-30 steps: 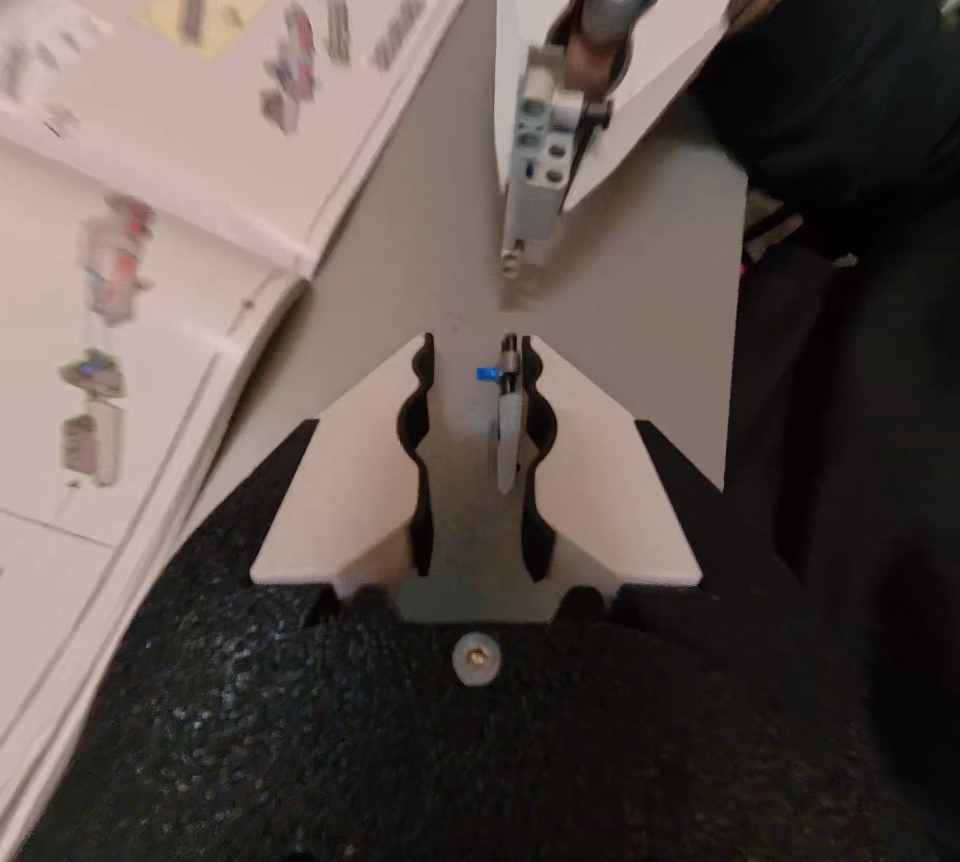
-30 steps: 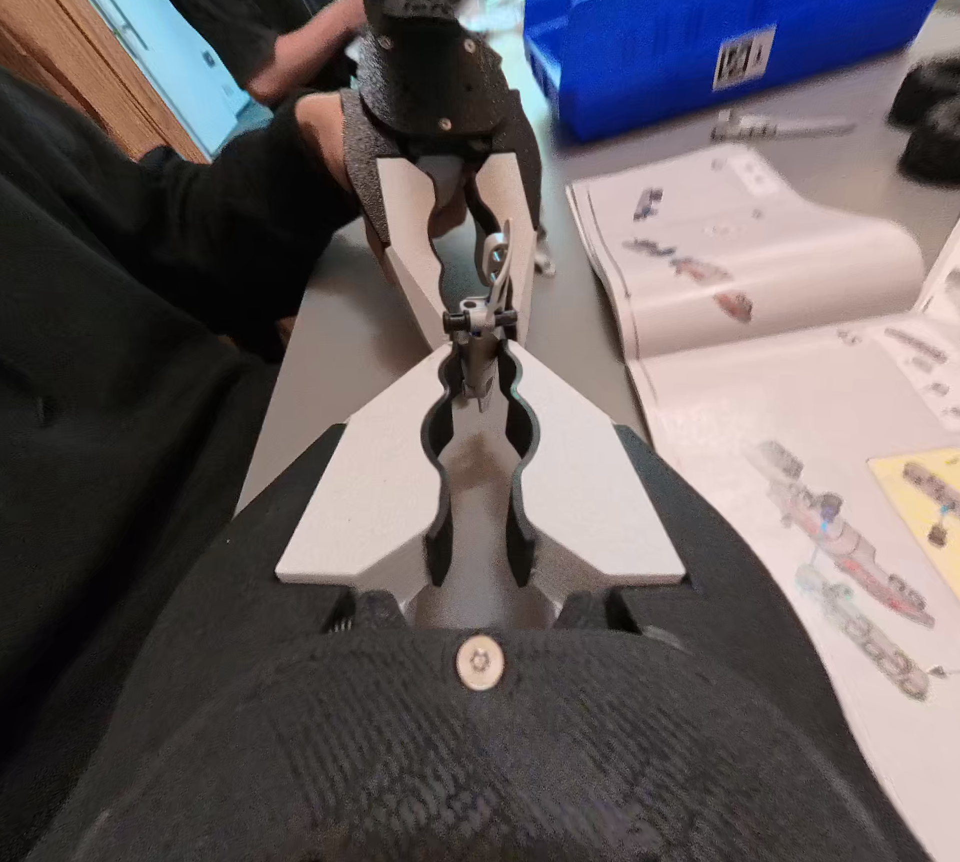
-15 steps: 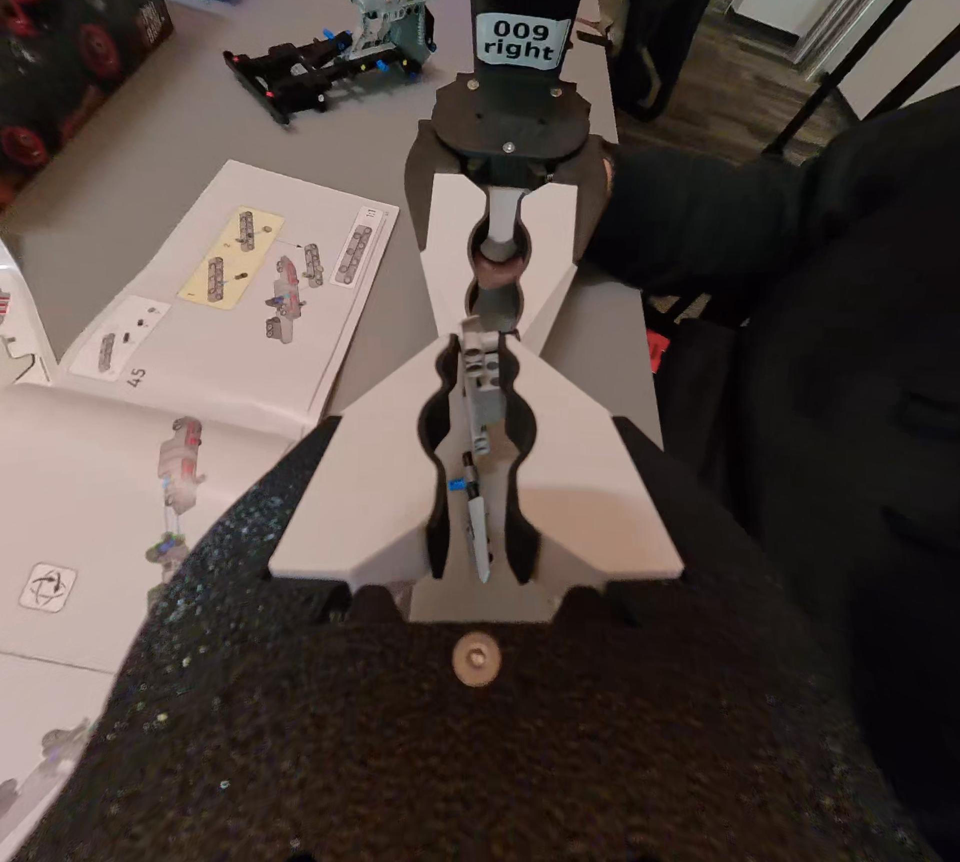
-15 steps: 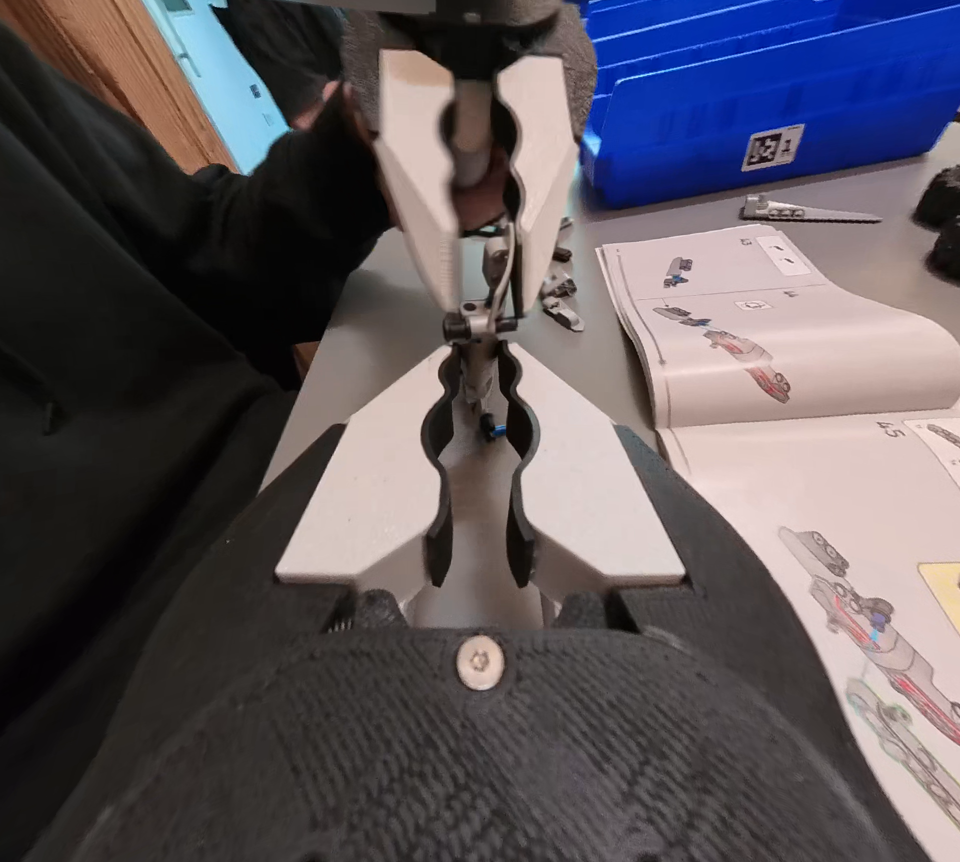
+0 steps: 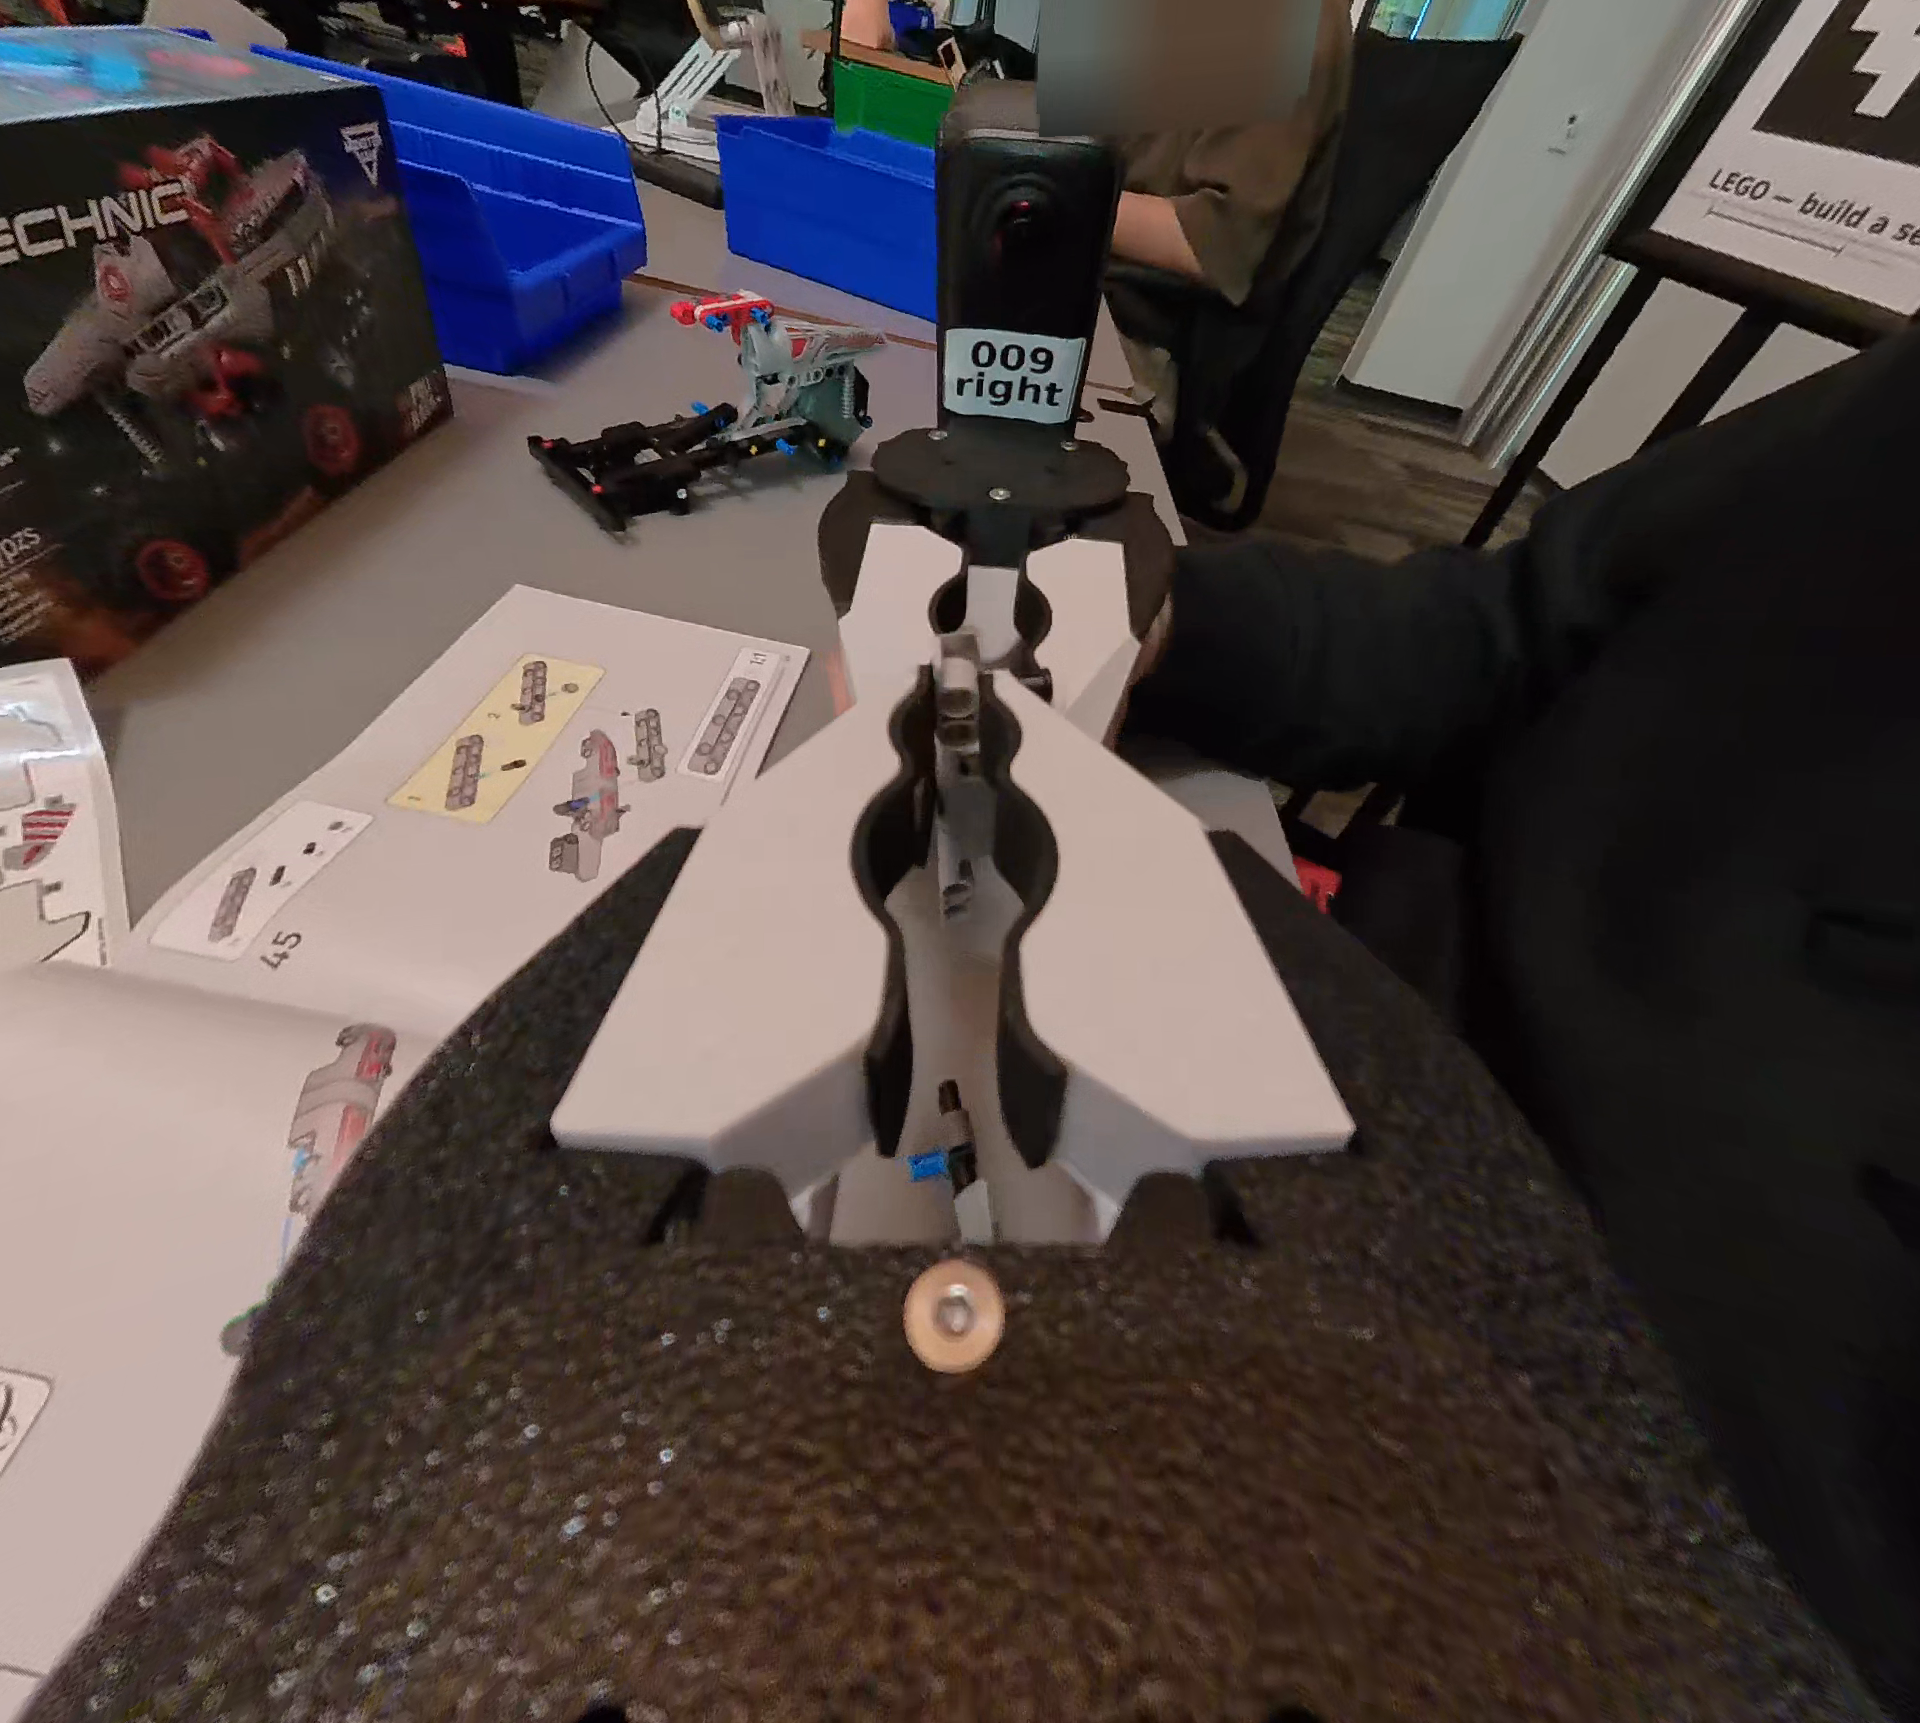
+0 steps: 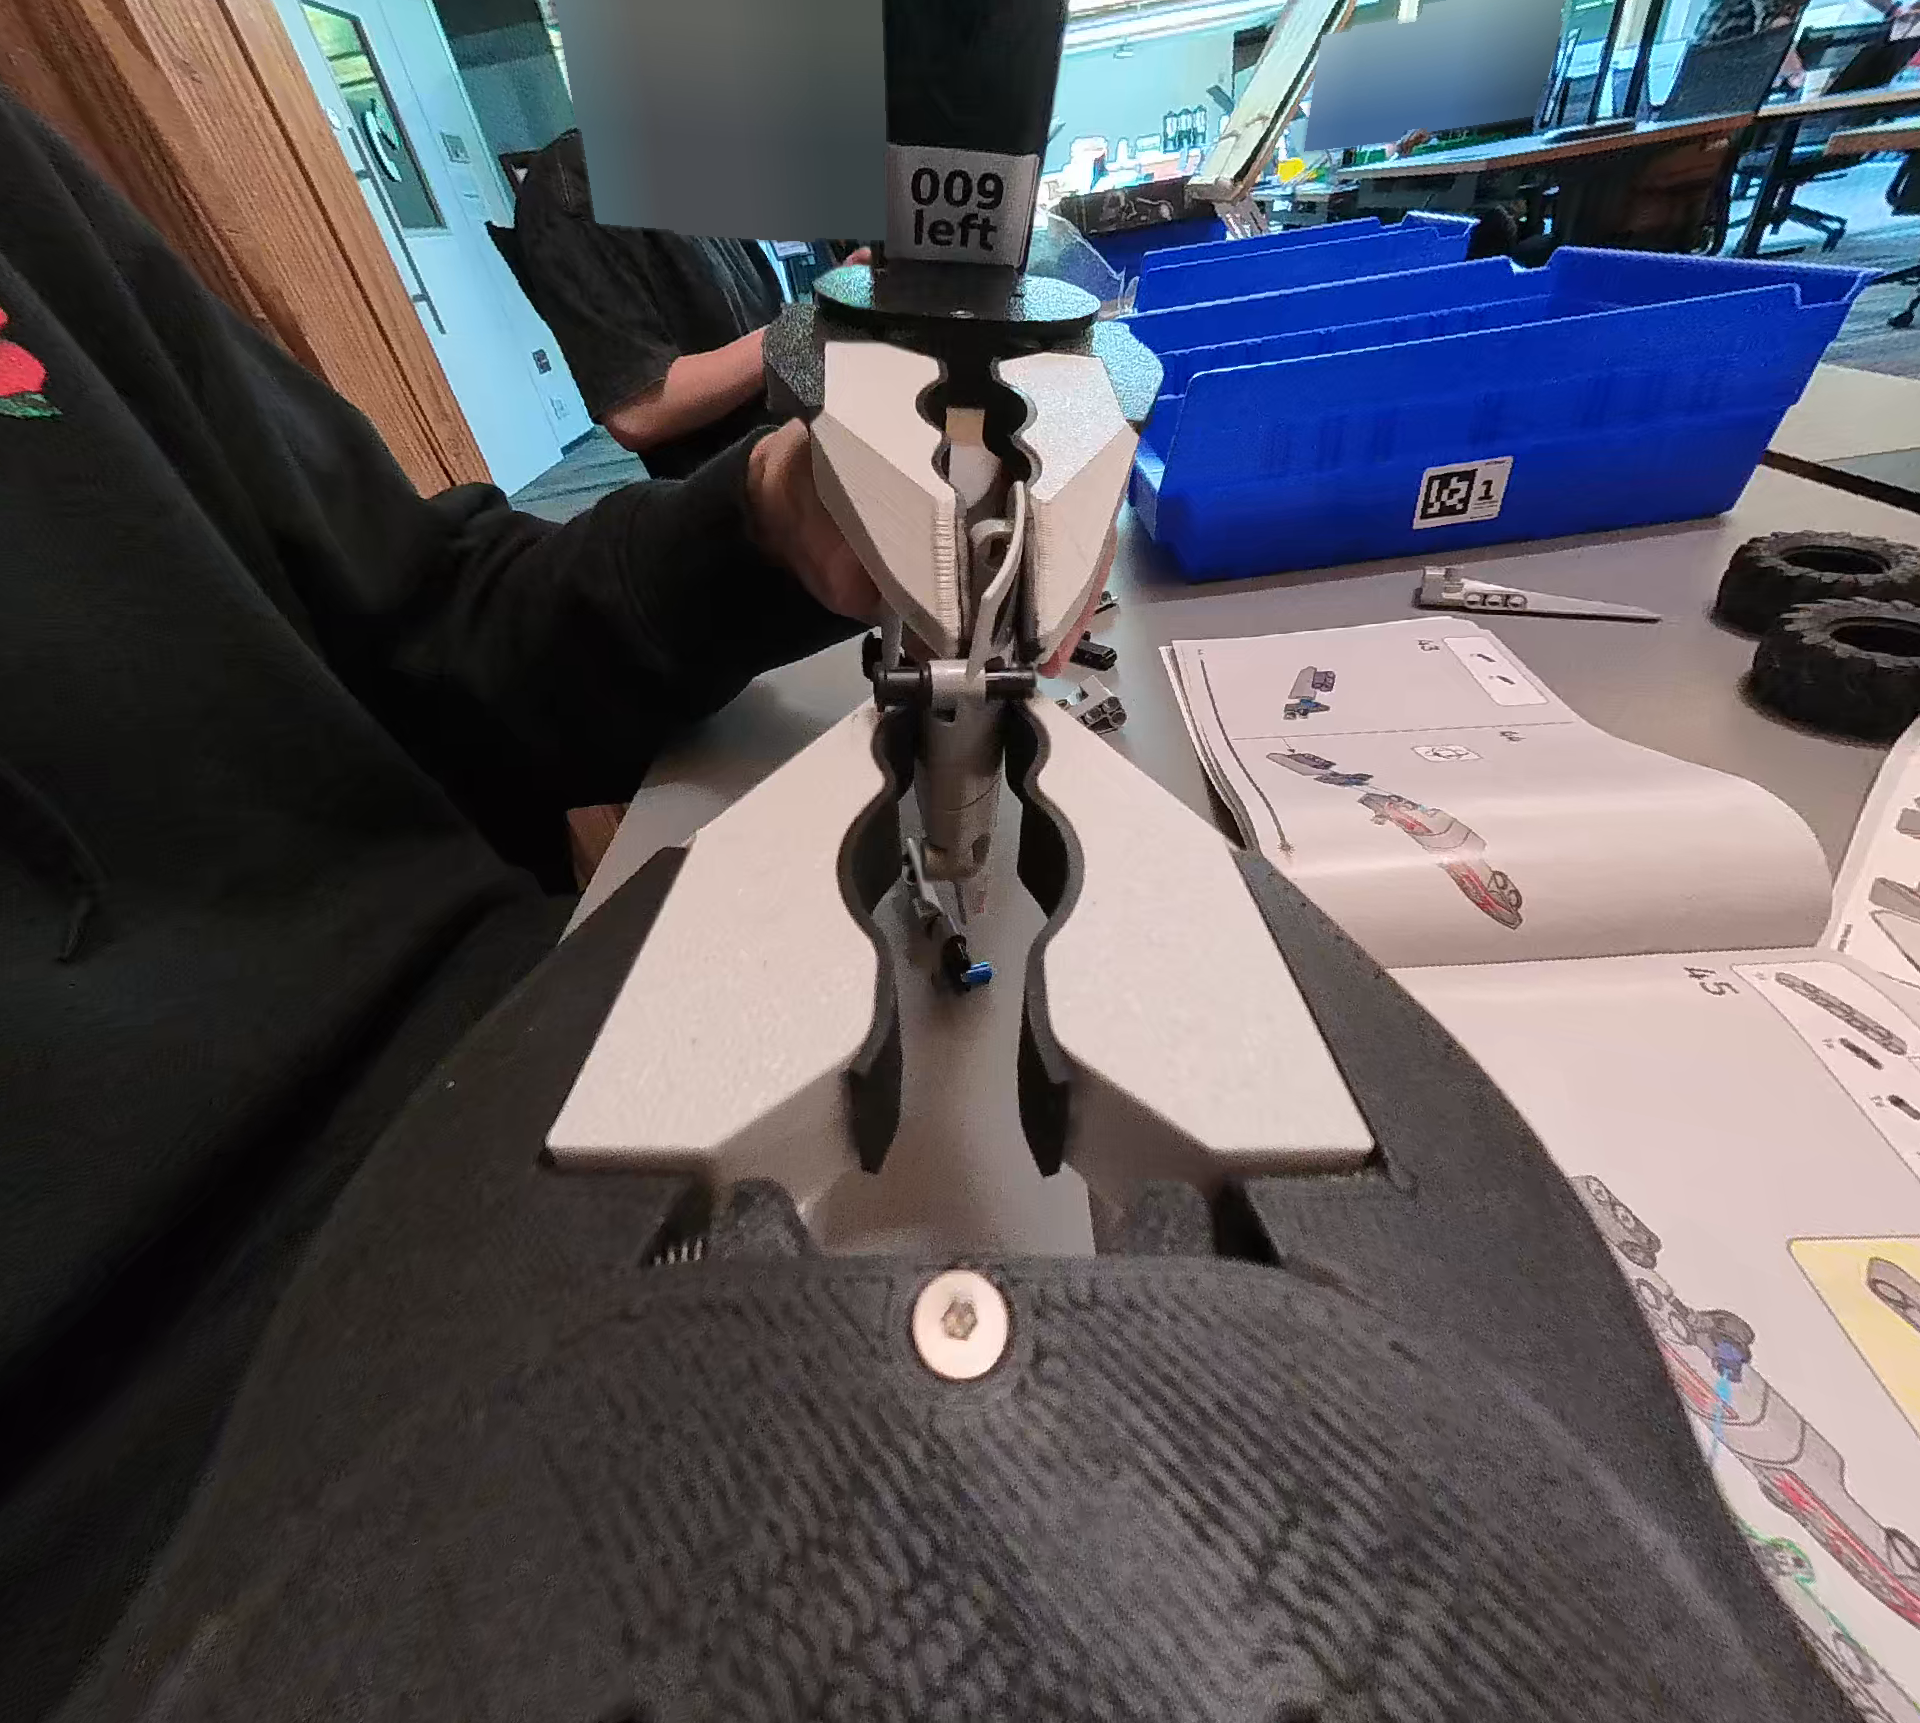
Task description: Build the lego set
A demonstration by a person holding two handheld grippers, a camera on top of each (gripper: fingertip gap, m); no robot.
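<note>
My left gripper (image 5: 958, 686) is shut on a thin curved light-grey piece (image 6: 992, 561) that carries a cross bar with black pins (image 6: 902, 684). My right gripper (image 6: 953, 717) is shut on a grey beam (image 6: 956, 795). The two grippers meet tip to tip above the table, and the pieces touch at the tips. In the left wrist view the grey beam (image 5: 961, 780) reaches in between my left fingers from the right gripper (image 5: 982, 634). The left gripper (image 6: 987, 634) faces the right wrist camera. A small dark part with a blue pin (image 6: 971, 972) shows below; I cannot tell what holds it.
An open instruction booklet (image 6: 1455, 800) lies beside the grippers. The set's box (image 5: 187, 323), a part-built chassis (image 5: 707, 437) and blue bins (image 6: 1455, 406) stand farther back. Two black tyres (image 6: 1829, 624), a grey wedge panel (image 6: 1527, 601) and loose small parts (image 6: 1091, 707) lie on the grey table. The grippers are tip to tip, or close to it.
Both grippers have tilted up from facing the table to level and have closed in on each other. The grey beam has slid in between the left fingers.
</note>
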